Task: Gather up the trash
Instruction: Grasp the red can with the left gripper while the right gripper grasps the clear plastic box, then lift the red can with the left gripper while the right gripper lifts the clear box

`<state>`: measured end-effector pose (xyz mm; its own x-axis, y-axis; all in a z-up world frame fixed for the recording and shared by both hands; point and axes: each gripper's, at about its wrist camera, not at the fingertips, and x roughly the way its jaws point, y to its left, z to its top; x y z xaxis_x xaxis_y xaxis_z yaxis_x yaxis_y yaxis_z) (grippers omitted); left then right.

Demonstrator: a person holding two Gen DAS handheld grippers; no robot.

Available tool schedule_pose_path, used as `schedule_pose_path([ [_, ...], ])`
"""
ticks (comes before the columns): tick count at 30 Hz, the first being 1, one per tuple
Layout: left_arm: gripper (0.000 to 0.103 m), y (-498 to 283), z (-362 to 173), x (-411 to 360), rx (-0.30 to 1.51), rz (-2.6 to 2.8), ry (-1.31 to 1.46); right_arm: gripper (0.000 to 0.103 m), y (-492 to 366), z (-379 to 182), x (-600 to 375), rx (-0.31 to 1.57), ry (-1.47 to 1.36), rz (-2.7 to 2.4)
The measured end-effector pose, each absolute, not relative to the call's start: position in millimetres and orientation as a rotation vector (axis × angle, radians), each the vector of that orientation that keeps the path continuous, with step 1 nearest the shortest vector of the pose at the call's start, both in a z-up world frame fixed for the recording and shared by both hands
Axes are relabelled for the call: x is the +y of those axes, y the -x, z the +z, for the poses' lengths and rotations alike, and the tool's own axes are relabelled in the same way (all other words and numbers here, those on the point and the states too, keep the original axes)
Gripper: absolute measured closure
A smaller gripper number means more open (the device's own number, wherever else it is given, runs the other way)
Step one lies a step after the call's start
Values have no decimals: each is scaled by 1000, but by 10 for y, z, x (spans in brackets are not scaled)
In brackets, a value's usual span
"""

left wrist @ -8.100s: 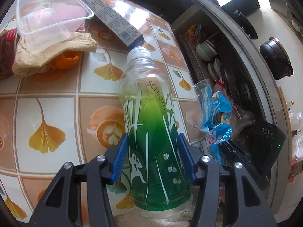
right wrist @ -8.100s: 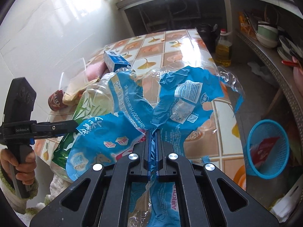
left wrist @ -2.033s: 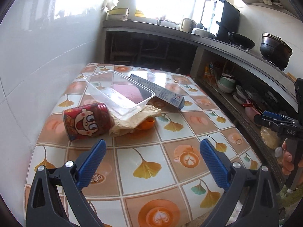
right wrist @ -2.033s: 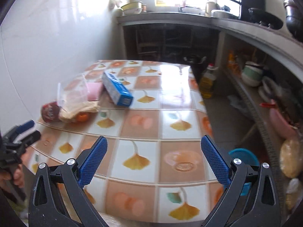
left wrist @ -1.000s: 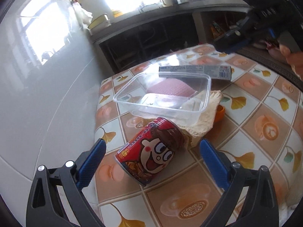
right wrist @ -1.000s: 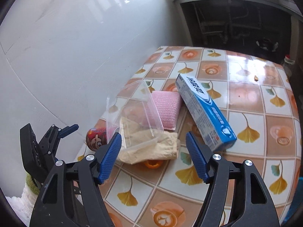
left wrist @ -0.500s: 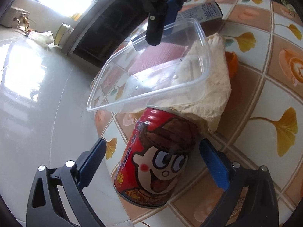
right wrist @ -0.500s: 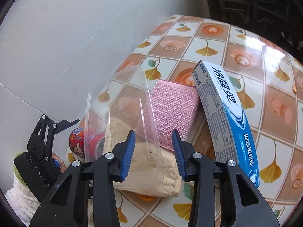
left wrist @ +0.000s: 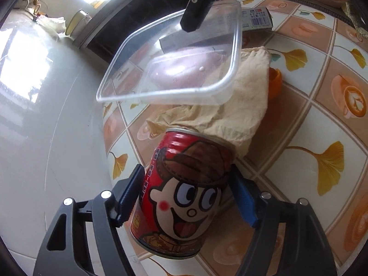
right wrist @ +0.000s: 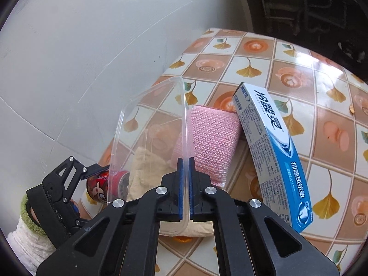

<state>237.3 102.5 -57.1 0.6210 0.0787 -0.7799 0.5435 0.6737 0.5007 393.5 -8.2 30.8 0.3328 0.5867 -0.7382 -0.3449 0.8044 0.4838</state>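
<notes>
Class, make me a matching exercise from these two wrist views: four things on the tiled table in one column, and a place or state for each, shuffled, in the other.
Things:
1. red can
2. clear plastic container
3. toothpaste box
4. pink sponge

Places or states:
A. lying flat, partly under the blue and white box
B. rim pinched in the shut right claw
C. on its side between the left claw pads
D. long, resting tilted over the sponge's edge

Pairs: 1-C, 2-B, 3-D, 4-A

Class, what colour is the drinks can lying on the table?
Red, with a cartoon face; the can shows best in the left wrist view.
</notes>
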Motion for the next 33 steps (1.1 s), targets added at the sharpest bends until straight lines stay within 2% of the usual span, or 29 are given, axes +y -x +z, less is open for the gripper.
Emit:
schedule_pose_path([
  [11,31,-1918,-365,1312,1021,-298,-354,101,-3104,612,-834,950,-386,563],
  [20,32,-1549,-356,1087,1095,-436,-35,101,-1832,134,-1658,1002,-556,353],
  [26,32,-1485,-421,753,1108,-492,56,101,-1335,-249,-1919,1055,-635,176],
  [33,33,-1472,-452,333,1074,-508,15,101,-1255,-297,-1897,1032,-620,90],
])
